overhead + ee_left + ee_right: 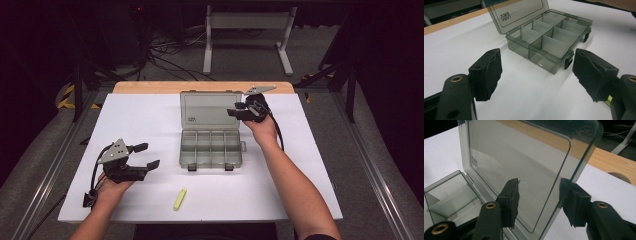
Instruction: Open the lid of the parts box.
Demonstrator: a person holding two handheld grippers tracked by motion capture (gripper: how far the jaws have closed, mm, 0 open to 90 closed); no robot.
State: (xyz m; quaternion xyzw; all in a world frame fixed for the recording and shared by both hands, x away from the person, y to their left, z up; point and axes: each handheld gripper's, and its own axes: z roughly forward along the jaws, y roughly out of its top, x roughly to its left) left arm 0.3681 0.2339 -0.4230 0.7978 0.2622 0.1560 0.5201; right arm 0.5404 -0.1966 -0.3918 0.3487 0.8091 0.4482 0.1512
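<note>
The grey compartment box [211, 148] is seen mid-surface with its lid [524, 170] raised, the lid's edge standing untouched between the released jaws of the right gripper [241, 109], while the left gripper [144, 155] is held apart, jaws released and empty.

The left gripper [537, 72] points at the organizer box [551, 41], which rests on the white surface [456, 50]. Its two black padded fingers [489, 72] stand wide apart with nothing between them, both just short of the box's near corner. The box is smoky transparent plastic, divided into empty compartments. Its lid [517, 13] stands raised at the box's far side. A black latch [568, 61] hangs on the box's near wall.
</note>
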